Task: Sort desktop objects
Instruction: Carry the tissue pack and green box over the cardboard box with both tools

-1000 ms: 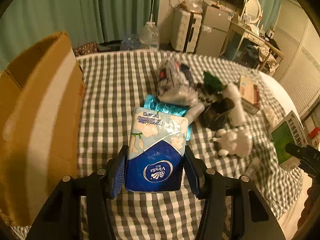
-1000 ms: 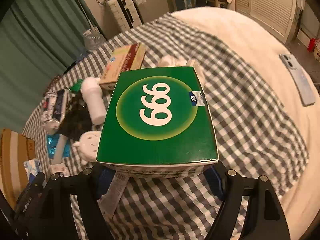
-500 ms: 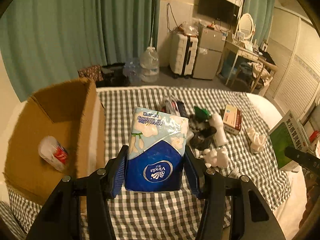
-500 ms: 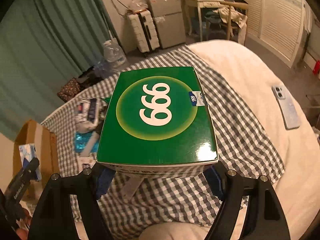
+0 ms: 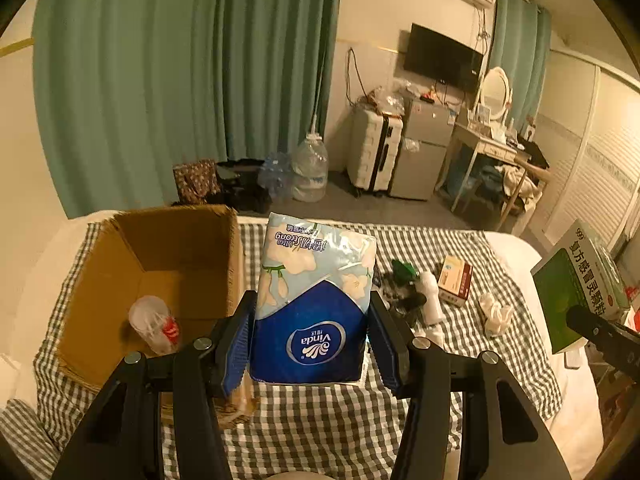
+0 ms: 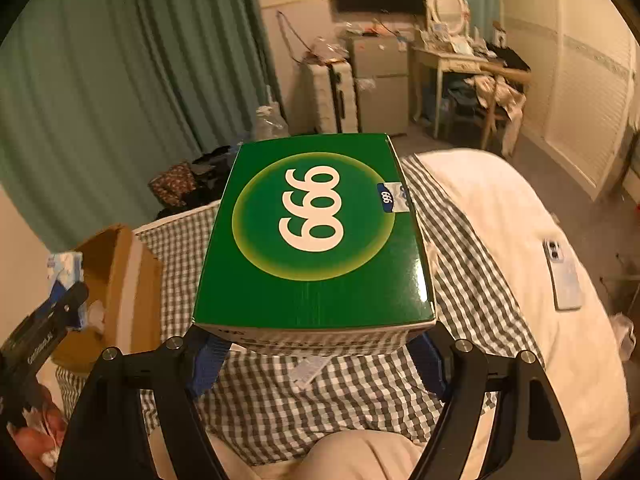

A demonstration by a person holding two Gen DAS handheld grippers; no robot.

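Gripping tissue pack (image 5: 312, 304): left tongs (image 5: 312, 332) | right tongs (image 6: 320, 356): green box (image 6: 316, 232) | checked cloth (image 5: 320, 420), teal curtains (image 5: 180, 80)

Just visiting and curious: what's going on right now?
Left claw grips tissue pack. Right claw grips green box. Cardboard box open, nothing blocking.

Two wrist fisheyes angled down over the checkered bed (image 5: 320, 432), both seeing the cardboard box (image 5: 180, 256), each glimpsing the other's load
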